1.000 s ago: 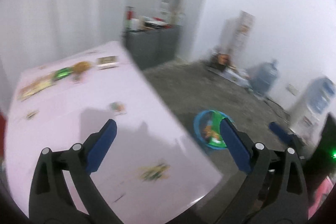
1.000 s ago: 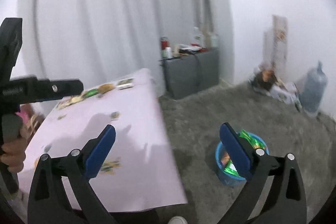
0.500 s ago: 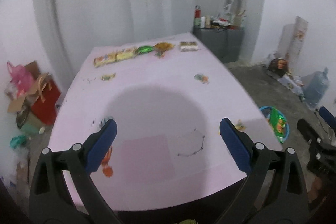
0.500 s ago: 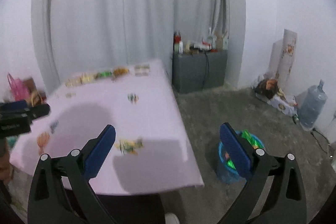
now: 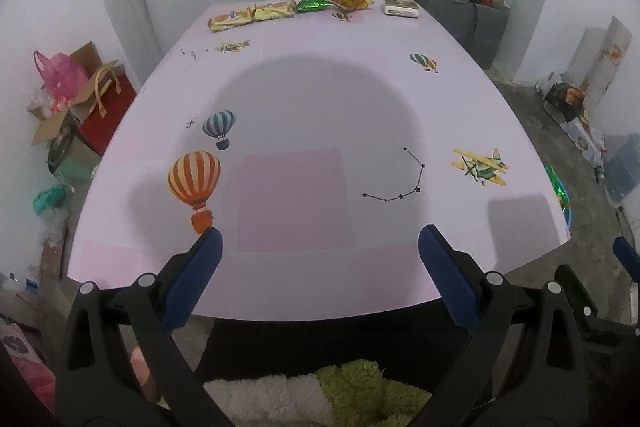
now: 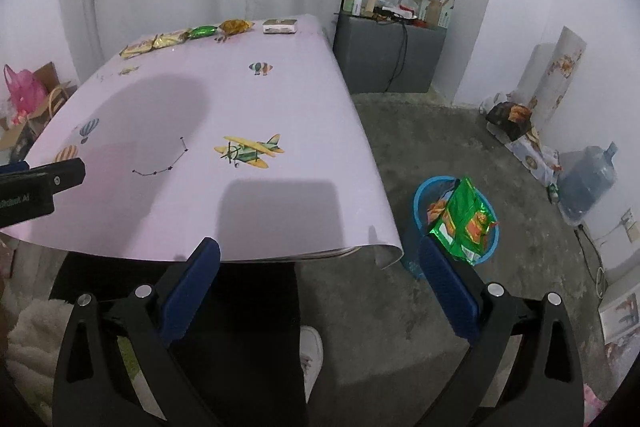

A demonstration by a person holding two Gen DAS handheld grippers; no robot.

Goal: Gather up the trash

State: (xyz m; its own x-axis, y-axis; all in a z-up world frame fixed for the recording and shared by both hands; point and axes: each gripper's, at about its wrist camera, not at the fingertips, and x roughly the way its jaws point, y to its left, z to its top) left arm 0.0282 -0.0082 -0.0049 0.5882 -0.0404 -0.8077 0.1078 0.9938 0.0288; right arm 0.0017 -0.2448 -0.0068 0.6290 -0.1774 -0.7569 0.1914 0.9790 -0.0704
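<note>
The left claw (image 5: 318, 265) has swung from the blue bin (image 6: 420, 203) to face the table (image 5: 320, 87)

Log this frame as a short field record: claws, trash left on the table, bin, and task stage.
left claw: open, empty, hovering at the table's near edge
right claw: open, empty, near the table's right corner
table: pink cover with balloon and plane prints
trash on table: row at the far edge, two yellow packets, green wrapper, orange wrapper, white box
bin: blue basket on the floor right of the table, holding a green bag
stage: no item gripped
</note>
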